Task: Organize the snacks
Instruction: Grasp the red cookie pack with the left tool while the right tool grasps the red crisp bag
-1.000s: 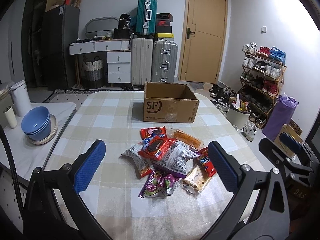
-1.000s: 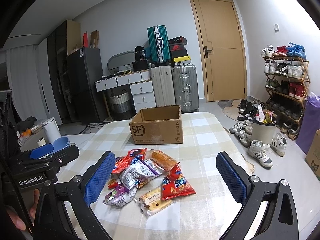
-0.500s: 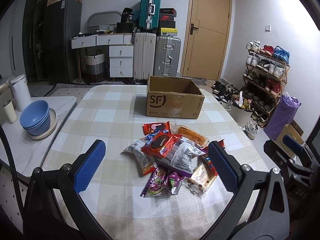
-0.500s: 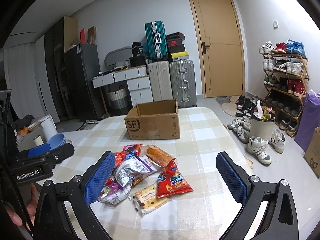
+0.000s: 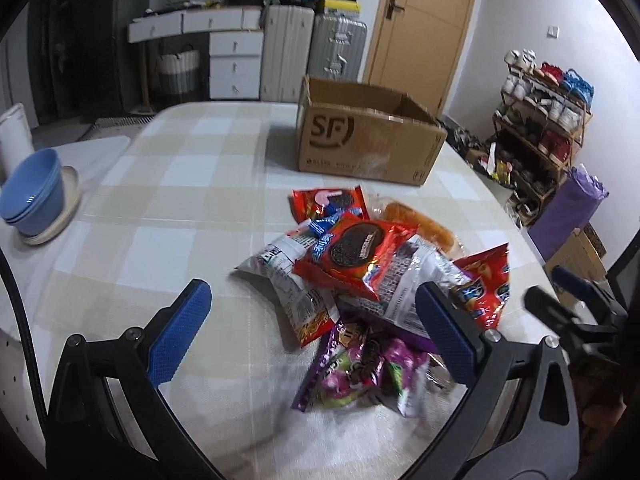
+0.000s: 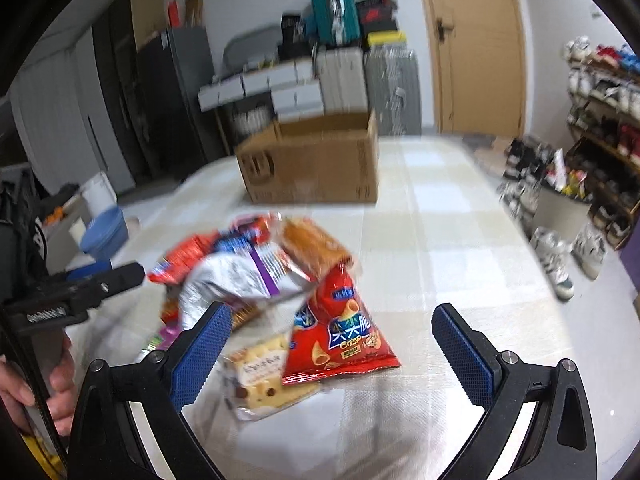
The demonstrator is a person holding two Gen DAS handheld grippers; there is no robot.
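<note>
Where the checked counter (image 5: 192, 168) carries the stock, we record one heap of snack packets and one open cardboard box (image 5: 368, 140) standing beyond it, apart from the heap.

Left claw (image 5: 316, 332): blue pads spread wide, holding nothing. Between and just ahead of its pads we list a purple candy packet (image 5: 360, 368), a silver packet (image 5: 288, 280) and, on top of the heap, a red cookie packet (image 5: 352, 248). A second red cookie packet (image 5: 328, 204) and an orange packet (image 5: 420, 220) lie on the box side.

Right claw (image 6: 332, 344): pads likewise apart, empty. We list a red crisp packet (image 6: 340, 332) lying between the pads, a clear biscuit packet (image 6: 260, 372) just beside the left pad, and a silver-and-purple packet (image 6: 240, 280) further on; this view is blurred.

Sundry: blue bowls (image 5: 34, 192) at the counter's left, well apart from the heap. A hand (image 6: 36, 384) grips the left claw's handle.
</note>
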